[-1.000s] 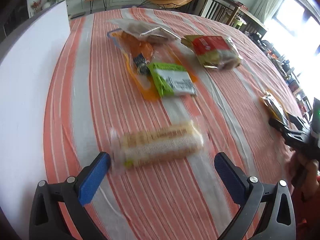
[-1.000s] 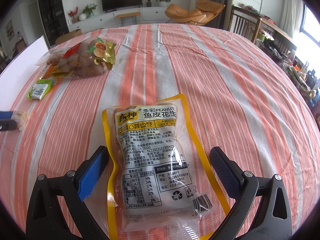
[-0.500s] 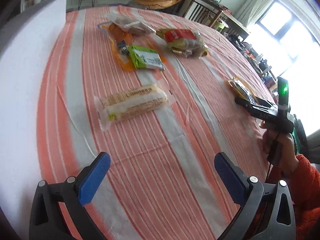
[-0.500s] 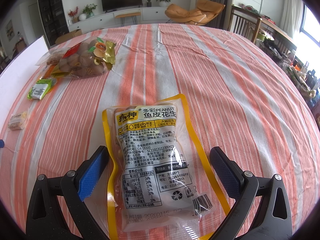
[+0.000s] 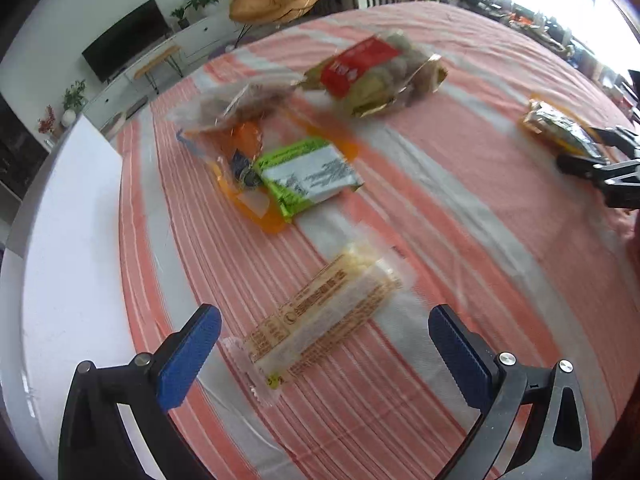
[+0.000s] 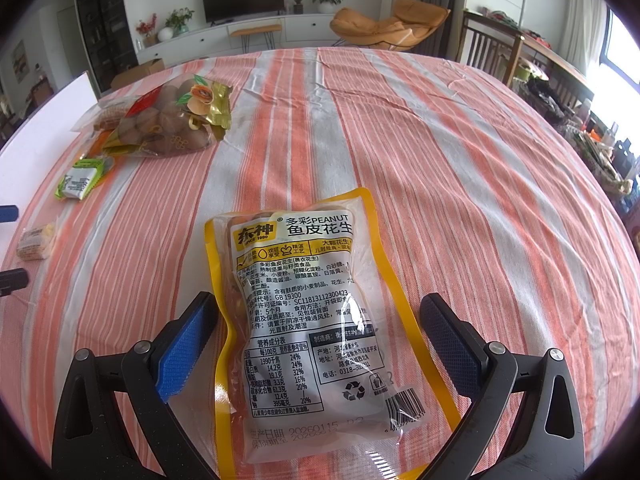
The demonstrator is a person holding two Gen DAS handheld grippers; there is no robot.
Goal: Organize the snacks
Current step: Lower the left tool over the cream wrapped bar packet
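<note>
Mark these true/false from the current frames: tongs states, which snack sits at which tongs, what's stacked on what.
1. Left tongs are shut on the clear-wrapped cracker pack. False: open, straddling it.
2. Right tongs are open around the yellow-edged peanut pouch. True.
3. The green-and-white packet overlaps the orange-edged pouch. True.
4. The red-labelled bag of round brown snacks lies under the cracker pack. False: they lie apart on the striped tablecloth.

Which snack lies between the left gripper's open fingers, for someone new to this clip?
On the orange-striped tablecloth, nearest the left gripper, lies a long wafer pack in clear wrap. It is pale beige and bar-shaped, unlike the flat green packet beyond it.
</note>
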